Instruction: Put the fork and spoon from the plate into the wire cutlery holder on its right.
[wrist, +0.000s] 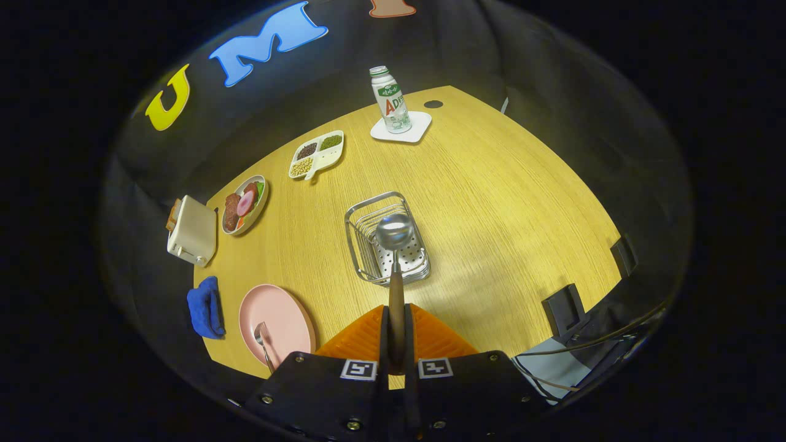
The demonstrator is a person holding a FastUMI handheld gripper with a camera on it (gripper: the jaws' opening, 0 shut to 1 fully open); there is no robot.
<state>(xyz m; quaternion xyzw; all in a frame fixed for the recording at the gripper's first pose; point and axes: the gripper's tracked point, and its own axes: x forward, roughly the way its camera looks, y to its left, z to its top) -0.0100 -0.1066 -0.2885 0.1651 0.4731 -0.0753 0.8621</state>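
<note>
The tool (396,331) was clamped on the spoon (395,245) above the wire cutlery holder (368,245), not yet released, while the fork (264,344) lay on the pink plate (288,313).

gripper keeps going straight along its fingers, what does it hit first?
Likely the wire cutlery holder. The gripper is shut on the spoon, whose bowl shows over the holder's basket; depth is unclear, so the bowl may still be above it.

Printed label: on the bottle (390,100), which stands on a coaster (417,130) at the far edge of the table (503,184); its lettering is not transcribed. Coded square markers (358,369): two, on the gripper (396,307) body, one on each side of the fingers, which clamp the spoon (395,232) handle.
</note>
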